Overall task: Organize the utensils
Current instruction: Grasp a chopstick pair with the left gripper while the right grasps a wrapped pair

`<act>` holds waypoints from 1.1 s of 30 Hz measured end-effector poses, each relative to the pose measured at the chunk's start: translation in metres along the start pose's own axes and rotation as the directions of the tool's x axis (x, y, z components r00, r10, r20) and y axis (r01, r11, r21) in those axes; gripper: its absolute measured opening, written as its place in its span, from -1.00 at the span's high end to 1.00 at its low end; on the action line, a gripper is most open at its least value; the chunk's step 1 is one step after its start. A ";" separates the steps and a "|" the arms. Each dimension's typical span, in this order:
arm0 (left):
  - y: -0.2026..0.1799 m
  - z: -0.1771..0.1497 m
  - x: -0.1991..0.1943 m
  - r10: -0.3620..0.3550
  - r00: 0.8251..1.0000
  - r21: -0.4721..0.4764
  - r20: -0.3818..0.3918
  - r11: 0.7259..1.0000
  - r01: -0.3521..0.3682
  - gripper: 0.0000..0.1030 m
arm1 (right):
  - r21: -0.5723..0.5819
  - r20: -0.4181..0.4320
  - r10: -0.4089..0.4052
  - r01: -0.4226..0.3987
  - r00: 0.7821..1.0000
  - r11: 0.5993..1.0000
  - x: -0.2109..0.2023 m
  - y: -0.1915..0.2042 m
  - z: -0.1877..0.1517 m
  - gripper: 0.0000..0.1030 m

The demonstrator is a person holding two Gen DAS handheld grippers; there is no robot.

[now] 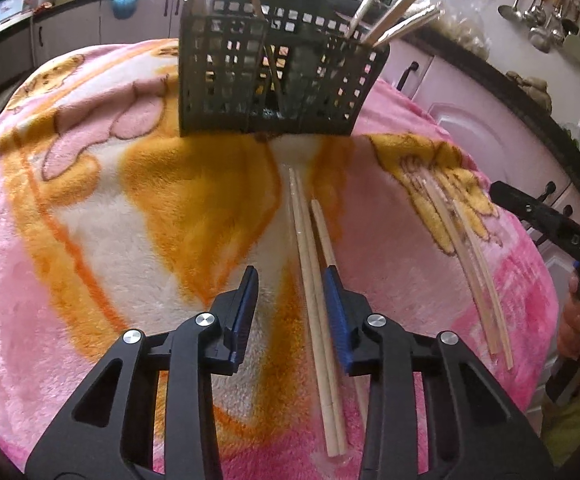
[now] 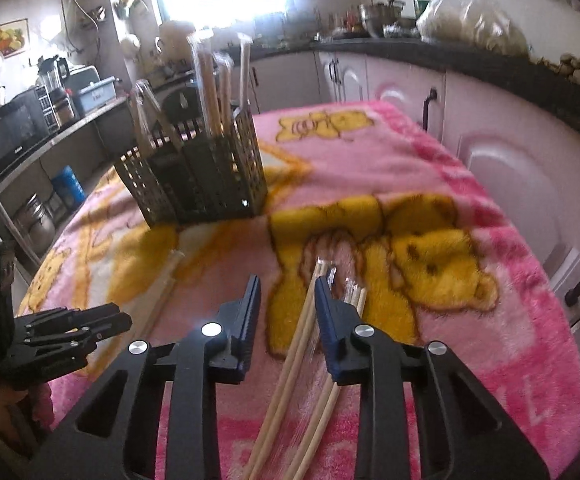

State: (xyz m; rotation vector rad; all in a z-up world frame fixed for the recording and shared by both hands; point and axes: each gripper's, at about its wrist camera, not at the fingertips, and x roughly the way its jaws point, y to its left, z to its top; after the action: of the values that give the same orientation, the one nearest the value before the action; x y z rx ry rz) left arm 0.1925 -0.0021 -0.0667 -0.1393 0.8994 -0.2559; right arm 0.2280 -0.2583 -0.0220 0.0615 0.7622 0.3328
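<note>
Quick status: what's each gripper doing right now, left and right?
Left gripper: fingers partly open around a wrapped chopstick pair, not clamped.
Right gripper: fingers partly open around a chopstick pair, not clamped.

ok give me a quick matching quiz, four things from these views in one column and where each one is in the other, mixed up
Things:
1. black basket
2. wrapped chopsticks
3. chopstick pair
4. ladles

Places:
a. hanging on the wall at the far right
b. standing upright on the pink blanket
c. lying flat between the fingers of the left tongs
d. sticking up out of the basket

Pairs: 1-b, 2-d, 3-c, 4-a
</note>
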 end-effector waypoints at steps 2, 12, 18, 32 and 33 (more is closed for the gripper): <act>-0.001 0.001 0.005 0.003 1.000 0.003 -0.012 1.000 -0.003 0.52 | 0.002 -0.024 0.002 -0.002 1.000 1.000 0.009 -0.001 0.000 0.50; -0.004 0.012 0.020 0.021 0.999 0.013 -0.035 1.000 -0.020 0.52 | -0.004 -0.136 -0.008 0.007 0.991 1.000 0.051 -0.005 0.008 0.51; -0.005 0.028 0.031 0.011 0.998 0.014 -0.062 1.000 -0.010 0.52 | 0.011 -0.181 -0.010 0.012 0.983 1.000 0.069 -0.013 0.015 0.50; -0.005 0.065 0.061 -0.010 0.994 -0.031 -0.110 0.999 0.007 0.52 | 0.026 -0.270 -0.028 0.037 0.963 0.999 0.095 -0.013 0.030 0.54; -0.006 0.067 0.062 -0.010 0.993 -0.031 -0.116 1.000 0.006 0.52 | 0.022 -0.273 -0.033 0.040 0.961 0.999 0.096 -0.012 0.031 0.55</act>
State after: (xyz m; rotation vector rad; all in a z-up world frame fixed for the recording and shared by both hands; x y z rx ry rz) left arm 0.2811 -0.0239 -0.0709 -0.1576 1.0185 -0.2598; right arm 0.3171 -0.2368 -0.0662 0.0270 1.0404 0.2988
